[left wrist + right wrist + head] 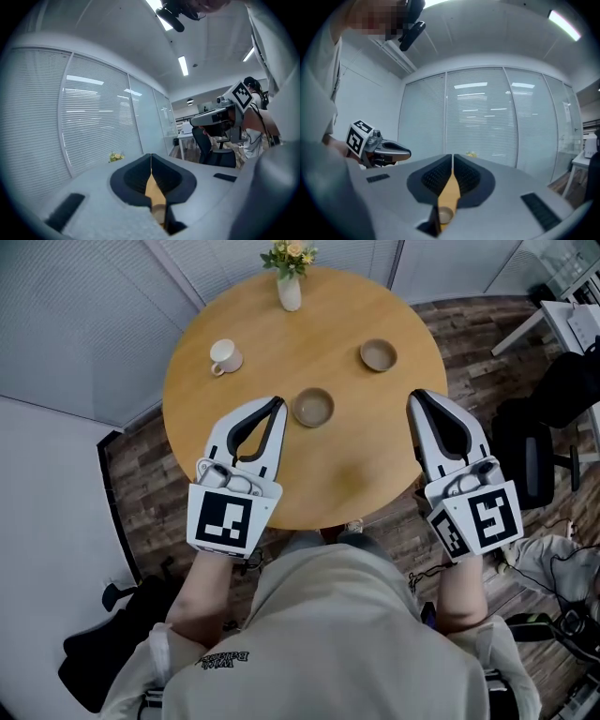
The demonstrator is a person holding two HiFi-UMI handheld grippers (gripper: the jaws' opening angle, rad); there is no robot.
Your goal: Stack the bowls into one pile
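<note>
1. I read no brand on any vessel. The only writing is a small print (pixel 223 659) on the person's shirt, which is too small for me to read.
2. The left marker cube (pixel 225 519) and the right marker cube (pixel 487 518) carry black-and-white square patterns, not words.
3. The near bowl (pixel 312 407) is brown. It stands upright near the middle of the round wooden table (pixel 356 456) and looks empty.
4. The far bowl (pixel 378 355) is the same colour and also looks empty. It stands apart from the near bowl, further back and to the right, so the bowls are not stacked.
5. A white cup (pixel 225 357) stands at the left side of the table. I cannot tell what is in it.
6. A white vase (pixel 289 292) at the far edge holds yellow flowers (pixel 290 254).
7. The left gripper (pixel 277 401) has its jaws together on nothing, with its tip just beside the near bowl on the left.
8. The right gripper (pixel 415 395) also has its jaws pressed together and empty, at the right edge of the table.
</note>
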